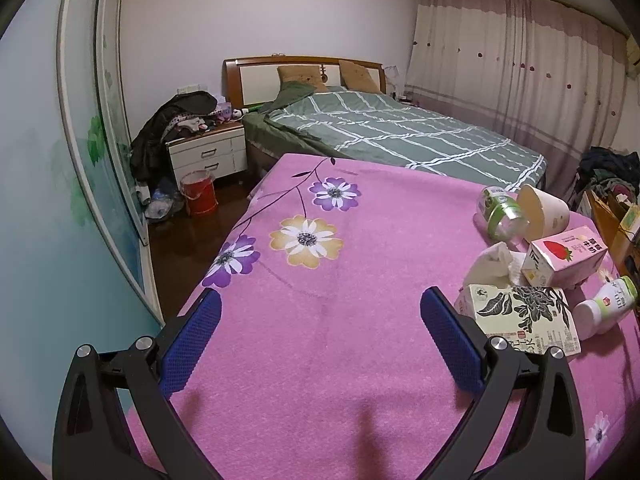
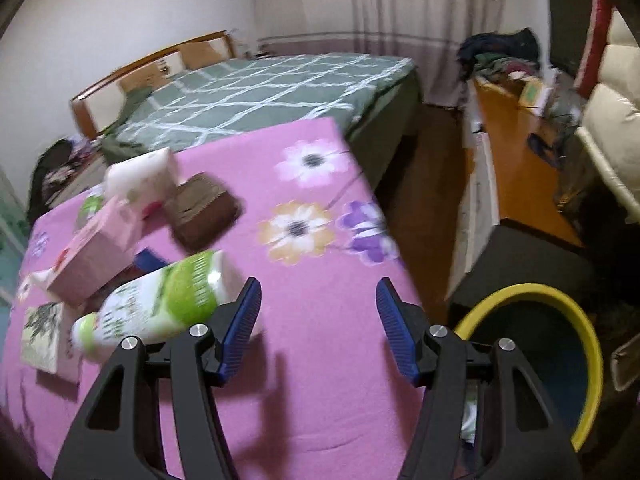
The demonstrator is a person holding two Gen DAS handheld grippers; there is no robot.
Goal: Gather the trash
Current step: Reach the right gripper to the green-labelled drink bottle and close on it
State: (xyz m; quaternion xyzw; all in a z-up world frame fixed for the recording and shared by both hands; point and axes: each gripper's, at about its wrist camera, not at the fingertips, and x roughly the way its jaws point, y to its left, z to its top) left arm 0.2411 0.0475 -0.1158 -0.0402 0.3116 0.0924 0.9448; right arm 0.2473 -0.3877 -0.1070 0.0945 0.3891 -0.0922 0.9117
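Trash lies in a heap on the pink flowered cover (image 1: 360, 240). In the left wrist view the heap is at the right: a clear bottle (image 1: 500, 212), a cream cup (image 1: 546, 210), a strawberry milk carton (image 1: 568, 256), crumpled tissue (image 1: 494, 264), a leaf-print carton (image 1: 524, 316) and a white and green bottle (image 1: 608, 304). My left gripper (image 1: 320, 304) is open and empty, just left of the leaf-print carton. My right gripper (image 2: 318, 286) is open over bare cover. The white and green bottle (image 2: 172, 296) lies beside its left finger. A yellow-rimmed bin (image 2: 560, 360) stands at the lower right.
The right wrist view also shows a pink carton (image 2: 96, 252), a brown box (image 2: 200, 208) and a white cup (image 2: 140, 172). Beyond the cover is a green checked bed (image 1: 400, 132). A nightstand (image 1: 208, 156) and a red bucket (image 1: 198, 196) stand at the left. An orange desk (image 2: 516, 160) is on the right.
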